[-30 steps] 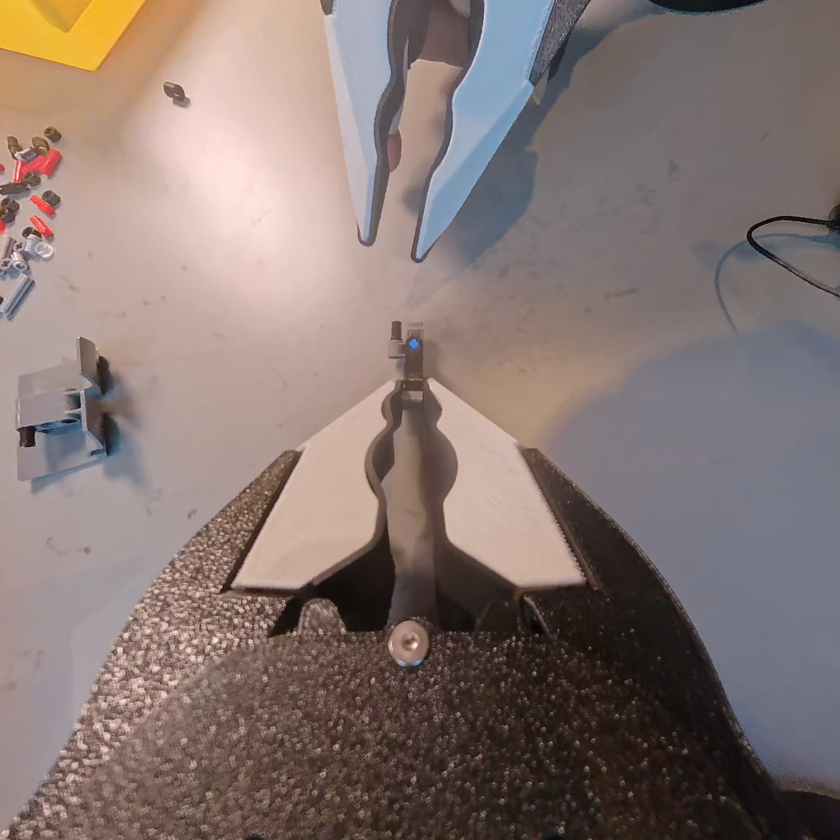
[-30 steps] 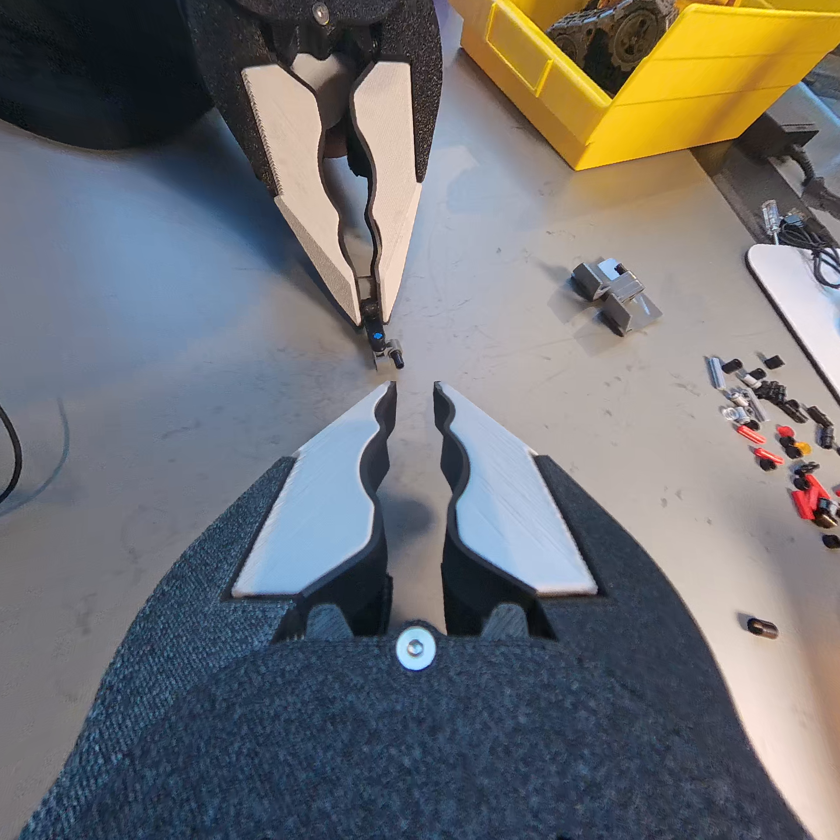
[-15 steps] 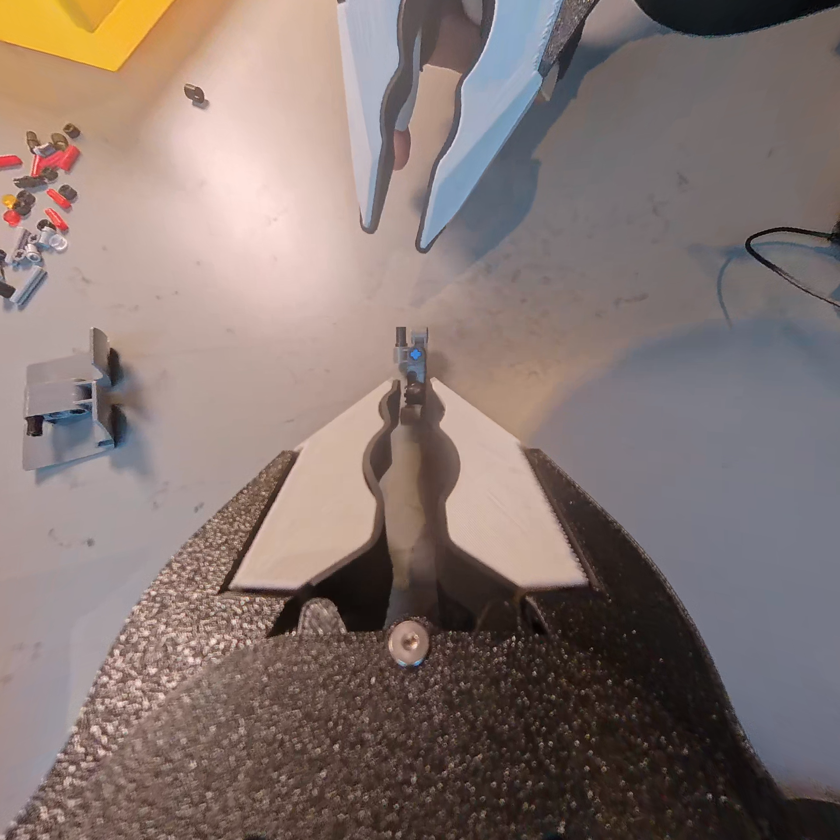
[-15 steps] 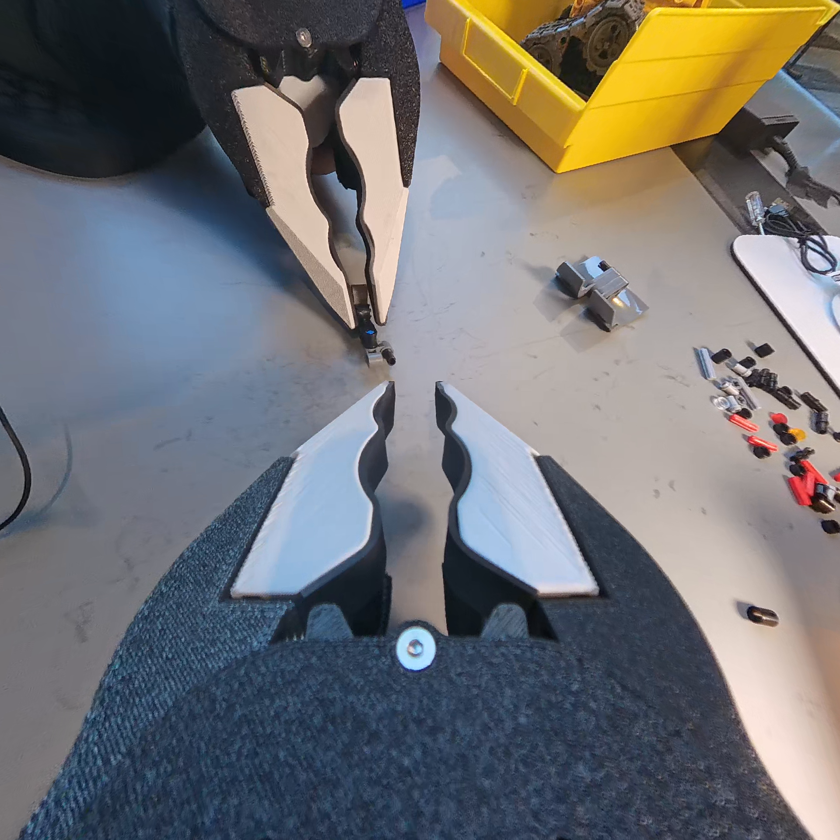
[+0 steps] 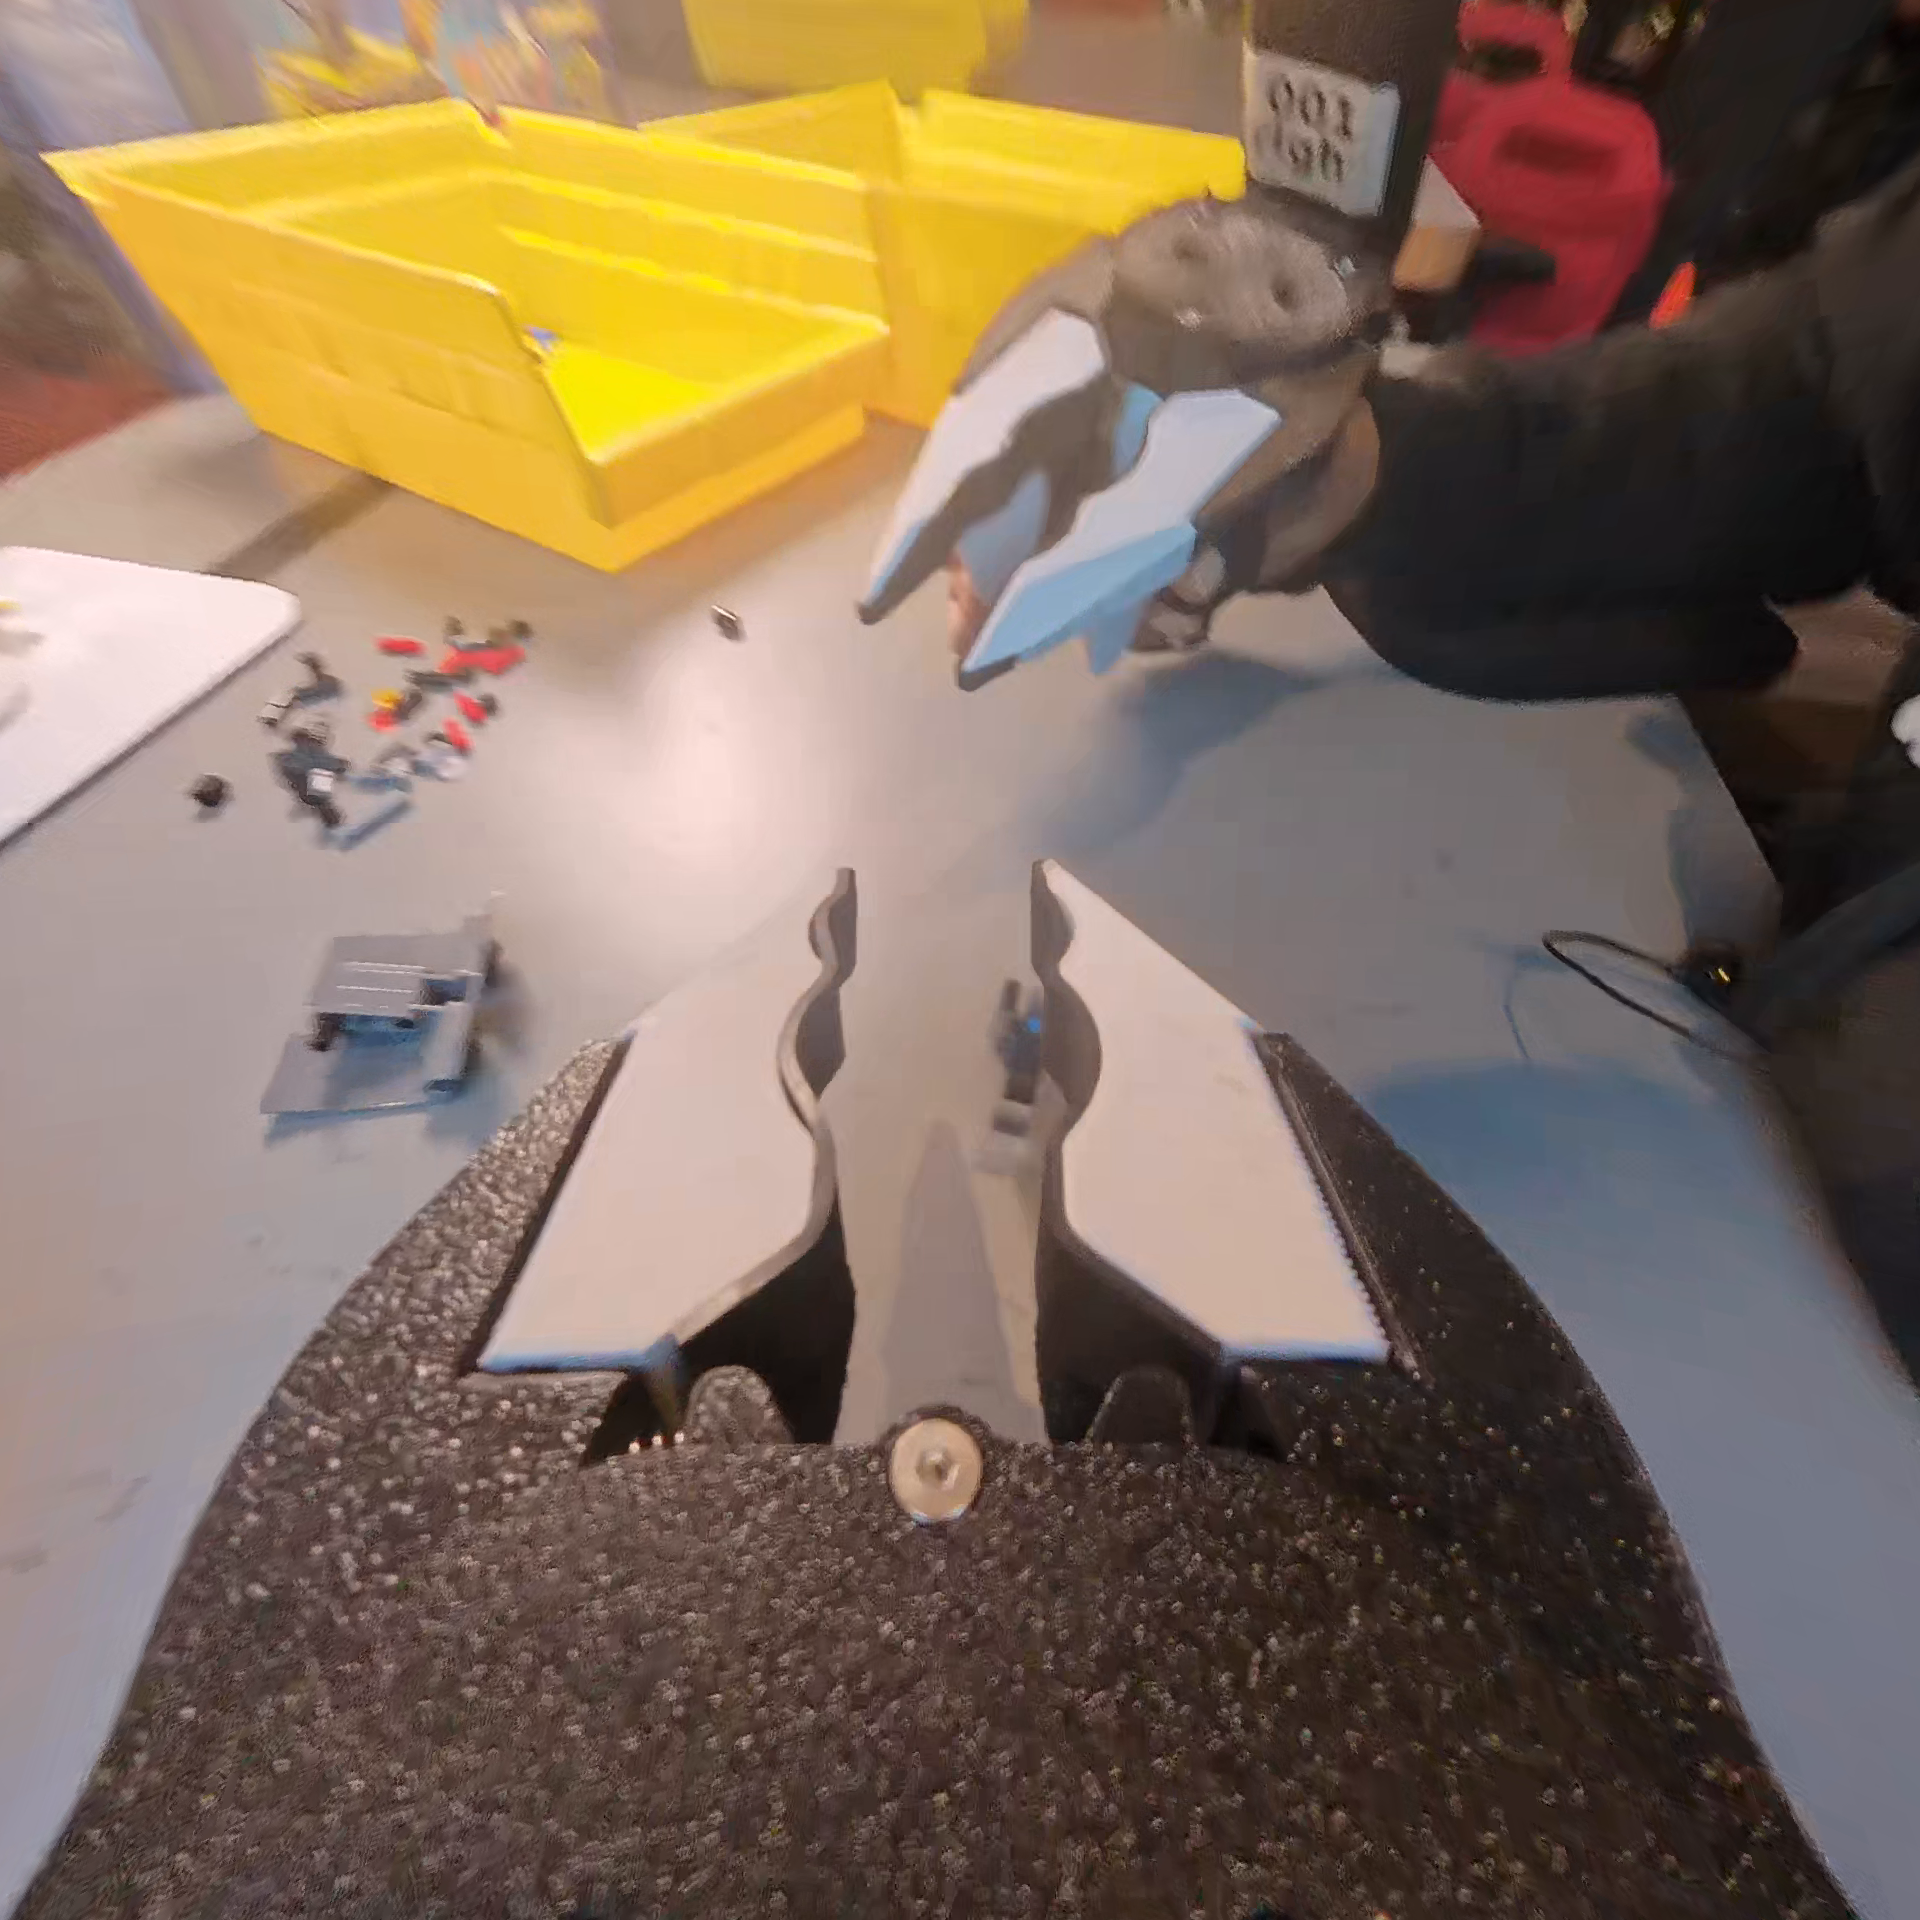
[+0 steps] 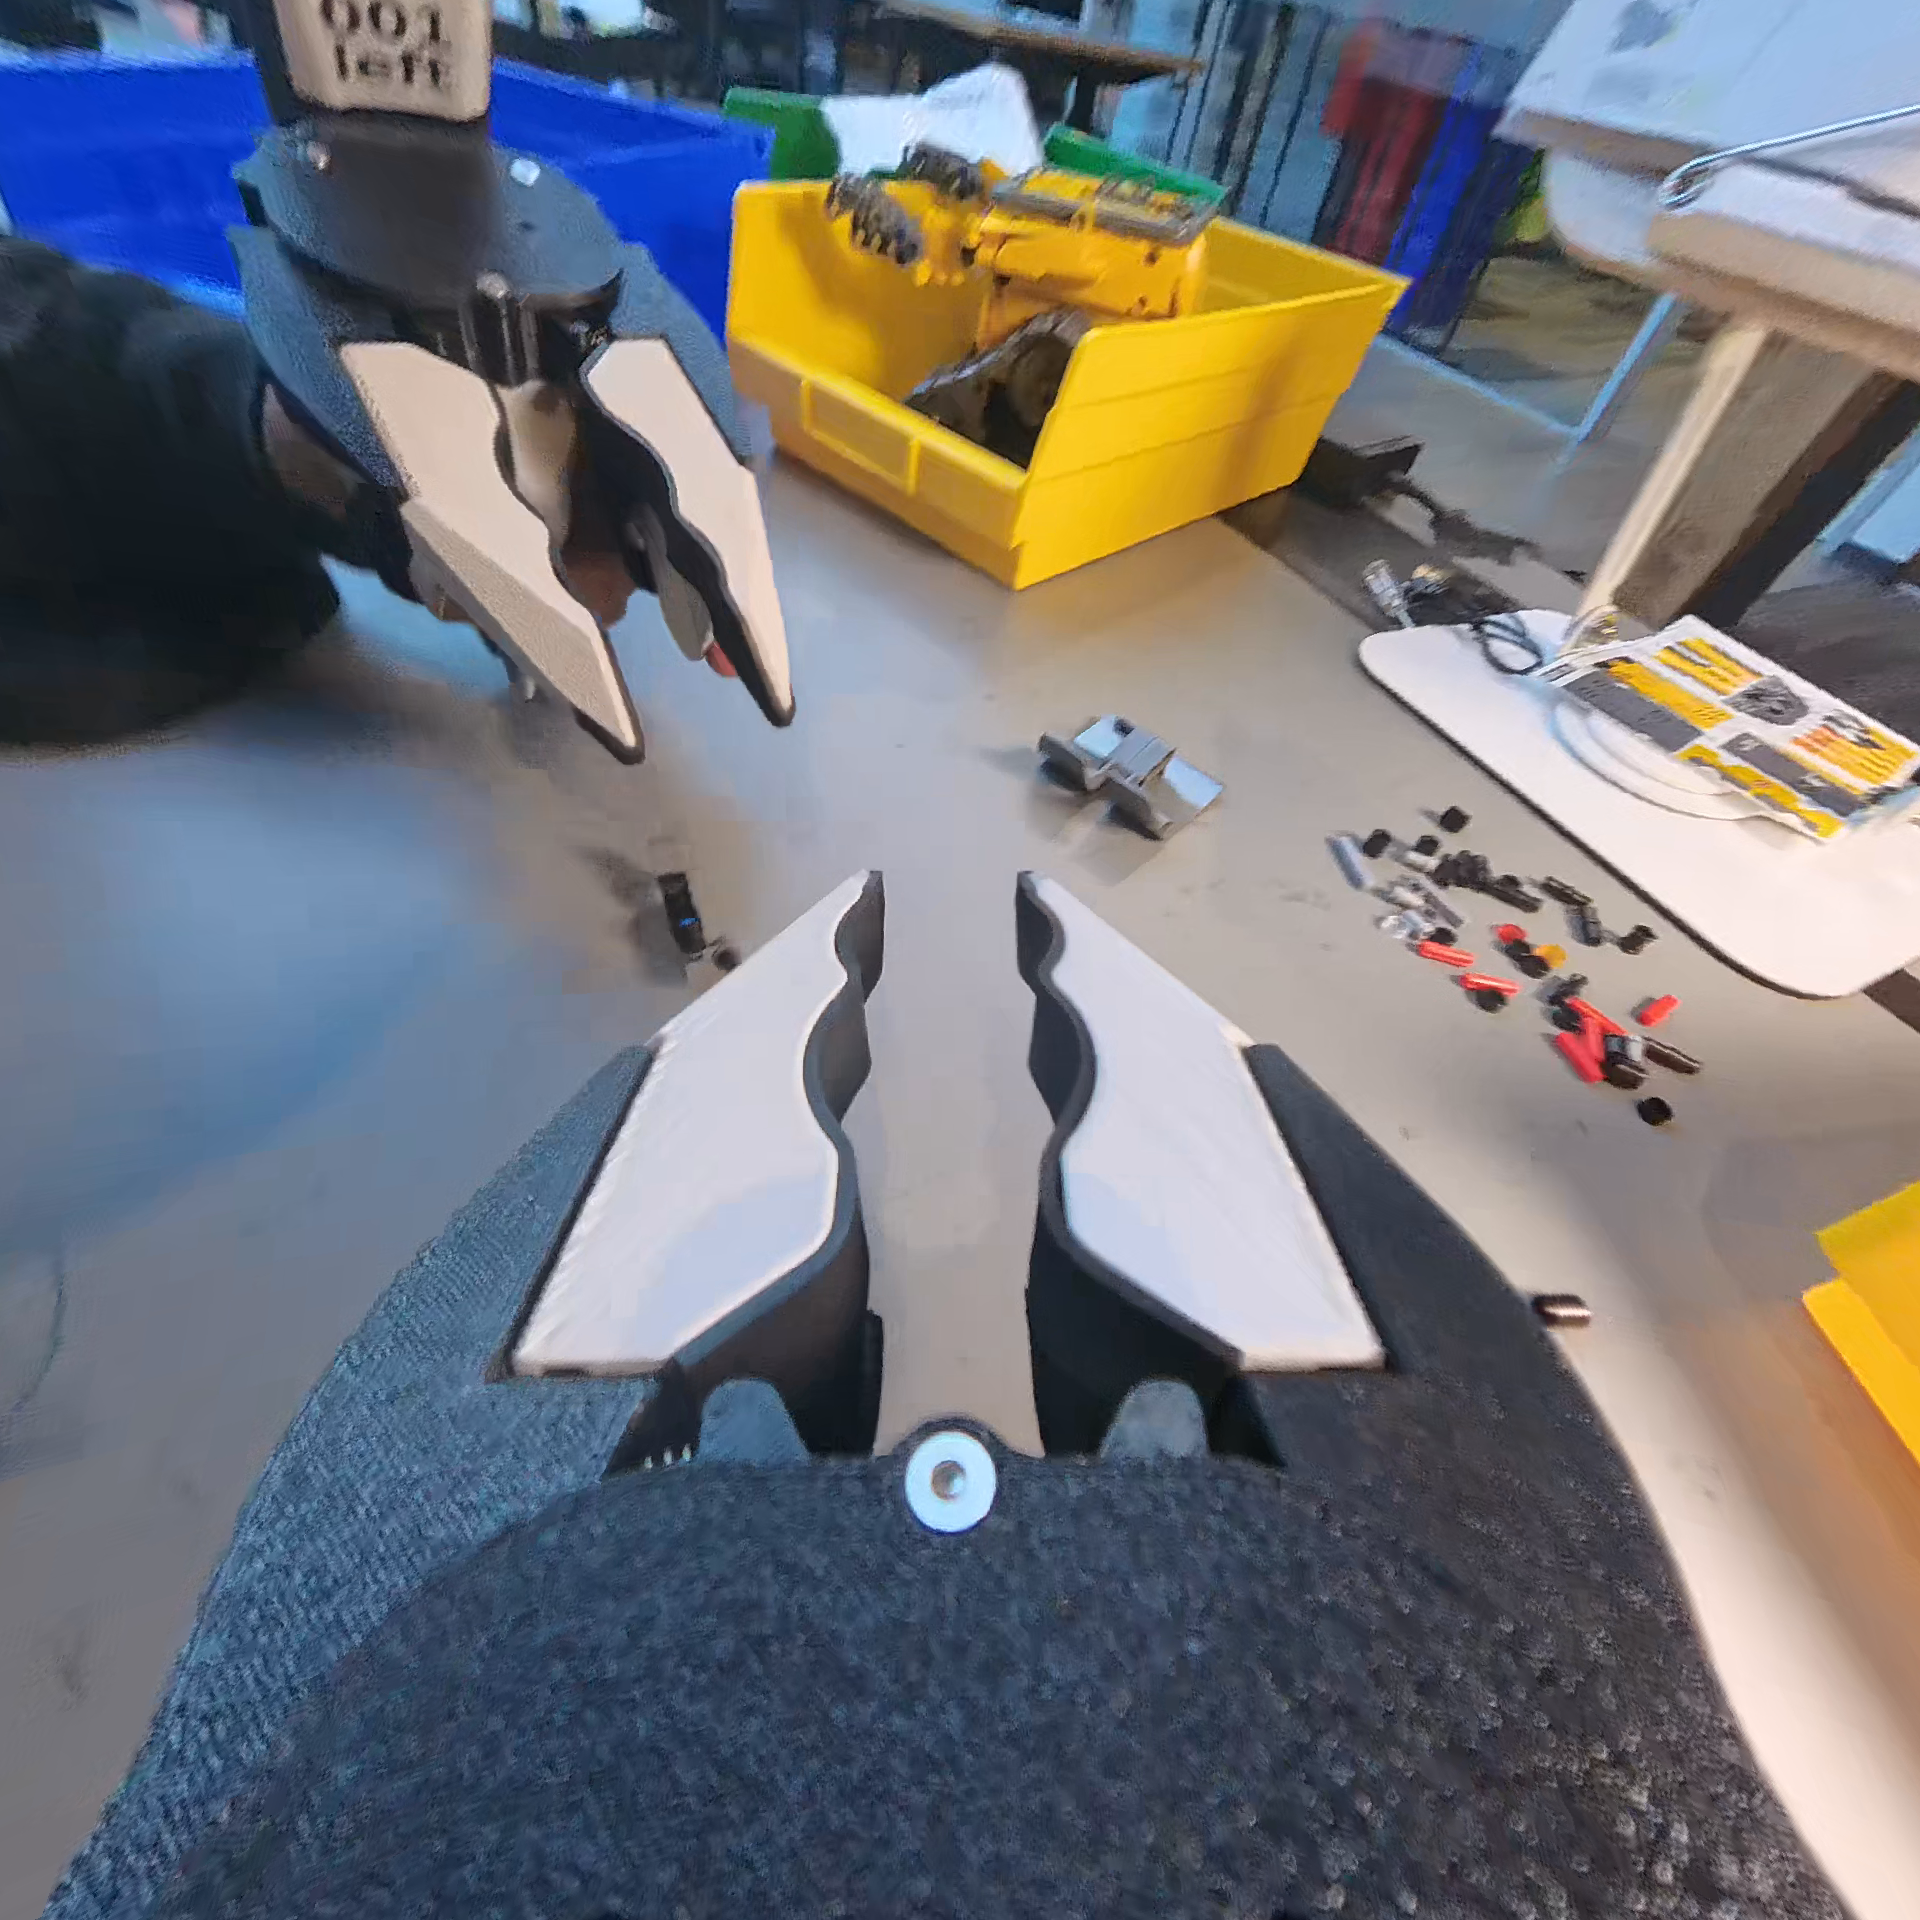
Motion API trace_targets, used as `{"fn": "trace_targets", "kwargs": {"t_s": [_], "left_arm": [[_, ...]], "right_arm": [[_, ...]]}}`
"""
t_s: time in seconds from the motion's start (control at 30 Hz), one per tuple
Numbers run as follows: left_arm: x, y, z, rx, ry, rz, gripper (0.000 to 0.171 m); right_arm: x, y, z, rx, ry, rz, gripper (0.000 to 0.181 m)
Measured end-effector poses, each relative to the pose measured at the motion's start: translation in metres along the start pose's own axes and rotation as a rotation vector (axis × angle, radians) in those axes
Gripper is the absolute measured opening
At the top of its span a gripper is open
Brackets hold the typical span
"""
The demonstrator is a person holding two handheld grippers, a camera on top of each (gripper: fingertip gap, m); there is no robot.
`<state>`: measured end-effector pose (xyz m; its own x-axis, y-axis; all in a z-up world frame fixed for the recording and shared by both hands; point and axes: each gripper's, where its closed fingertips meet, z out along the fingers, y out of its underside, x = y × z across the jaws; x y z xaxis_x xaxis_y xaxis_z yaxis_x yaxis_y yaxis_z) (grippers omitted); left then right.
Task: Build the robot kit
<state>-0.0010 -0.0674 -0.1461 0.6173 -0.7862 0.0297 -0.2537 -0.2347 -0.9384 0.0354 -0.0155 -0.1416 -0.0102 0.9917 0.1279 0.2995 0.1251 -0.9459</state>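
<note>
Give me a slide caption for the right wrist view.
Open tongs over a grey table, loose small parts and a yellow bin.

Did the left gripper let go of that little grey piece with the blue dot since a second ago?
Yes. The left gripper now has its jaws open and hangs above the table, while the small grey piece lies on the surface below, apart from it.

Left gripper [image 5: 943,914], right gripper [image 6: 950,902] agape
</note>
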Motion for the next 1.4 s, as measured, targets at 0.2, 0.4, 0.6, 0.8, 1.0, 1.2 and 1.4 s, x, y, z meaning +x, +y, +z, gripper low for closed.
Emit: {"fn": "trace_targets", "kwargs": {"t_s": [0.2,0.4,0.6,0.8,1.0,1.2,1.4], "left_arm": [[-0.046,-0.028,-0.028,0.207,-0.291,-0.006,0.045],[-0.070,-0.030,-0.043,0.246,-0.454,-0.032,0.056],[-0.078,-0.027,-0.047,0.254,-0.495,-0.060,0.062],[-0.081,-0.024,-0.046,0.272,-0.483,-0.123,0.062],[-0.087,-0.020,-0.048,0.266,-0.505,-0.138,0.061],[-0.094,-0.018,-0.055,0.266,-0.544,-0.145,0.060],[-0.098,-0.018,-0.058,0.283,-0.533,-0.177,0.060]], "right_arm": [[0.029,-0.017,-0.014,0.116,0.133,0.058,0.031],[0.054,-0.025,-0.027,0.183,0.263,0.077,0.048],[0.072,-0.022,-0.034,0.207,0.340,0.108,0.054],[0.114,-0.051,-0.036,0.243,0.448,0.026,0.039],[0.216,-0.147,-0.042,0.391,0.602,-0.074,0.018],[0.319,-0.180,-0.007,0.356,0.679,-0.098,0.009],[0.363,-0.170,0.019,0.293,0.700,-0.029,0.003]]}}
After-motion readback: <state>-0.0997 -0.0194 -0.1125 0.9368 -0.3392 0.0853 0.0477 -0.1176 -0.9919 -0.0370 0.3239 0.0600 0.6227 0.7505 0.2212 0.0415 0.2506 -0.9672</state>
